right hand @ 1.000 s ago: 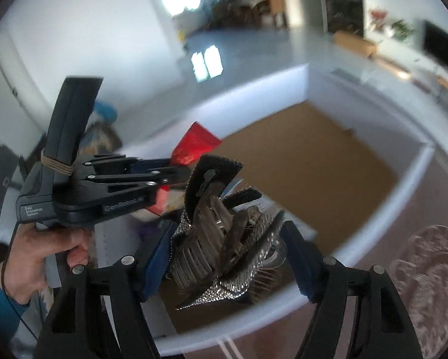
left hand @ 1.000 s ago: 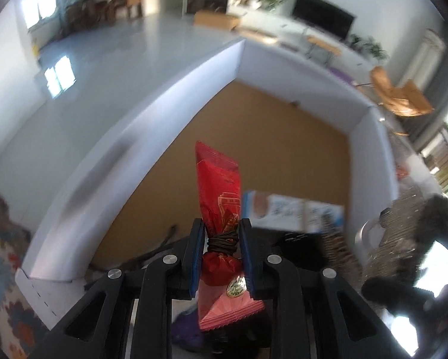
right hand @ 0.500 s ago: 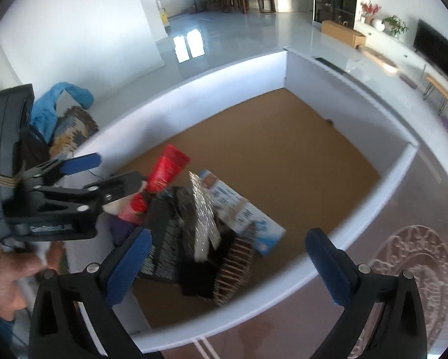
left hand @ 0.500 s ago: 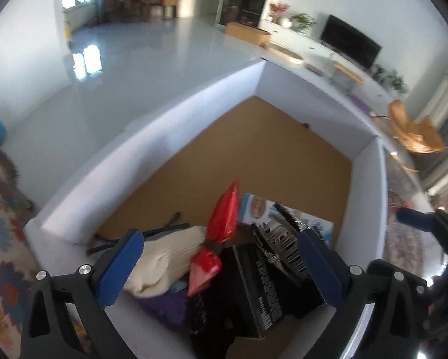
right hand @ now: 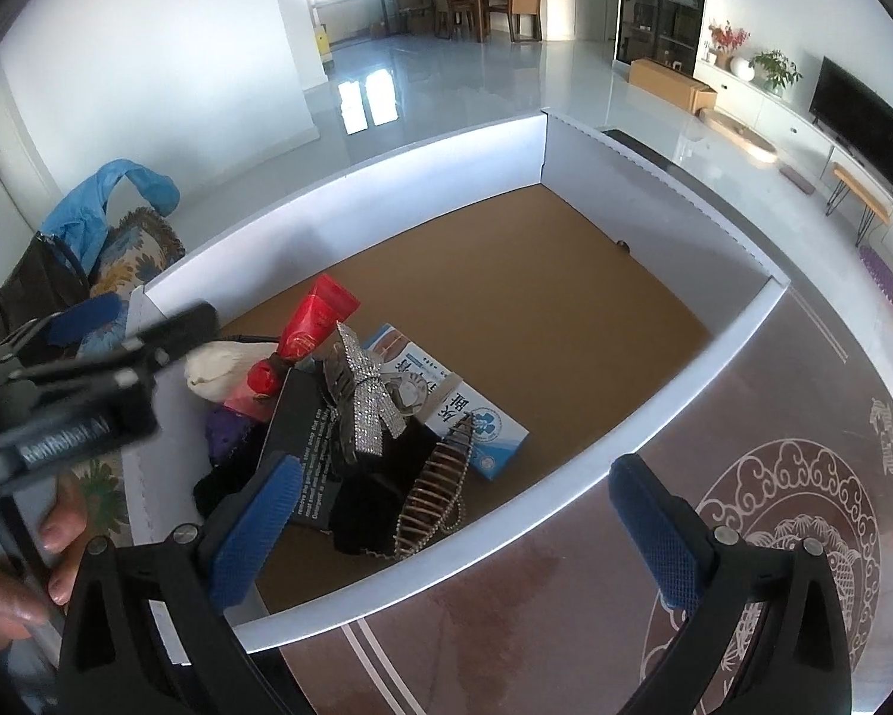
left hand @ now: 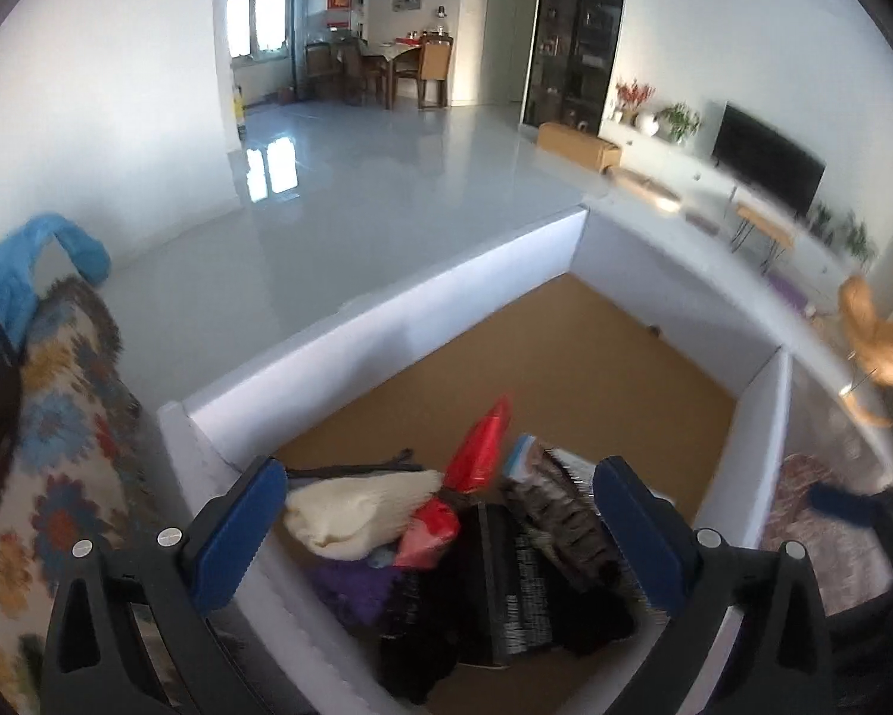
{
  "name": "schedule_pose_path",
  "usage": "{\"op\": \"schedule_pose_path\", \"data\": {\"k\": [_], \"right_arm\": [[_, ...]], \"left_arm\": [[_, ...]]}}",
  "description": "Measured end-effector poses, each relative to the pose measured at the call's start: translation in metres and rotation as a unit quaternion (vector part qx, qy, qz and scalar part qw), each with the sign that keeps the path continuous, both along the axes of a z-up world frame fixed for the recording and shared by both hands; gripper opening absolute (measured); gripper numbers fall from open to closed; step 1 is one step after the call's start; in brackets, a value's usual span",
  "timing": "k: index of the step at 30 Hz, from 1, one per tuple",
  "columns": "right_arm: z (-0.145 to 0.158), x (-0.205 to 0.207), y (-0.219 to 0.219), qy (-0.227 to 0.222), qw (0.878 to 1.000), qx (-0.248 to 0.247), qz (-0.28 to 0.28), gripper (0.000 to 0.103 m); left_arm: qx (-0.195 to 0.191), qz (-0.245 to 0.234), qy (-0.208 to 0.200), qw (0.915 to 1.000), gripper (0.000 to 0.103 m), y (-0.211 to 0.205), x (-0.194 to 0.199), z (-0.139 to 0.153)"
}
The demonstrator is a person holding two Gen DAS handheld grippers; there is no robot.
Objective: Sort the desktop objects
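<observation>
I see my left claw (left hand: 437,527) and right claw (right hand: 455,527) both gaping wide, empty, above the white box (right hand: 339,208) of piled items.

Tube (right hand: 318,319) leaning on sock (right hand: 223,366), carton (right hand: 476,417) behind clip (right hand: 363,396), all in box (right hand: 351,226)'s near corner

A second before, the left hand-held gripper (left hand: 434,530) was clamped on the red snack packet (left hand: 476,453) and the right hand-held gripper (right hand: 452,518) on the rhinestone hair clip (right hand: 363,399). Both jaws sprang wide and emptied. The packet and clip landed on the pile at the lower left of the white box (right hand: 351,226), and both views pulled back from it.
</observation>
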State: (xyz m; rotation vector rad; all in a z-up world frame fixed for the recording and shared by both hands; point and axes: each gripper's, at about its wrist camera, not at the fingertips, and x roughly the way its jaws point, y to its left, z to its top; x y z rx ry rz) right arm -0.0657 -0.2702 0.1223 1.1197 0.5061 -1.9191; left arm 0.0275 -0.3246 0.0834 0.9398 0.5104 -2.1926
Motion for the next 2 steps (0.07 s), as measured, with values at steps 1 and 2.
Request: {"op": "schedule_pose_path", "data": {"k": [1,2], "right_arm": [[-0.0008,-0.0002,-0.0009,-0.001,1.000,0.000,0.001,0.103],[-0.0020,-0.0006,-0.0015,-0.002,1.000,0.000,0.001,0.103]], "left_arm": [[-0.004,0.000,-0.001,1.0000,0.103,0.0010,-0.0004,-0.0005],[-0.022,0.004,-0.007,0.9997,0.103,0.0041,-0.0014,0.0009]]}}
